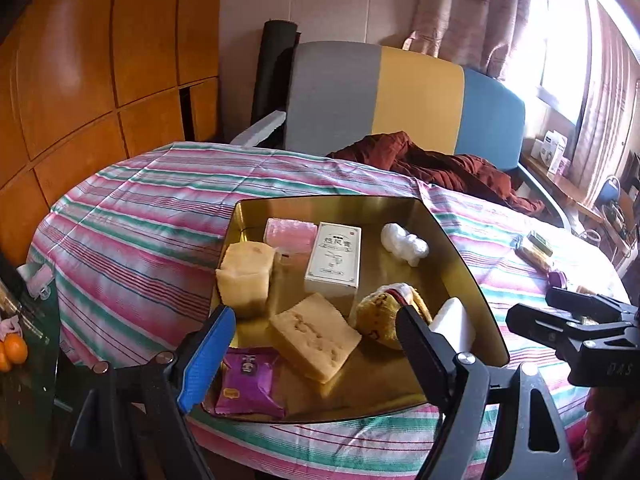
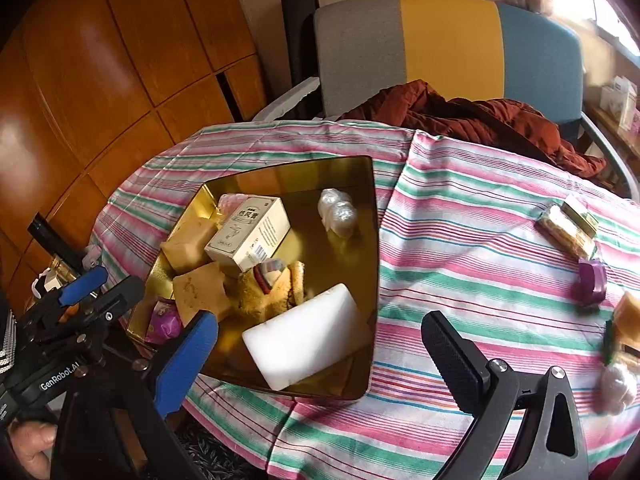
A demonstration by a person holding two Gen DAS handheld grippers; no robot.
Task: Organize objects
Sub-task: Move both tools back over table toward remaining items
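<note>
A round table under a striped cloth (image 2: 460, 240) carried a gold tray (image 2: 368, 240) on its left half. Inside the tray lay a white block (image 2: 304, 340) at the near right corner, touching a yellow plush toy (image 2: 264, 296); a cream carton (image 1: 334, 258) stood mid-tray, with two tan sponges (image 1: 314, 336) and a purple sachet (image 1: 248, 384) to the left. The right gripper (image 2: 320, 356) stood released, wide apart, empty, above the block. The left gripper (image 1: 316, 340) was likewise spread and empty.
</note>
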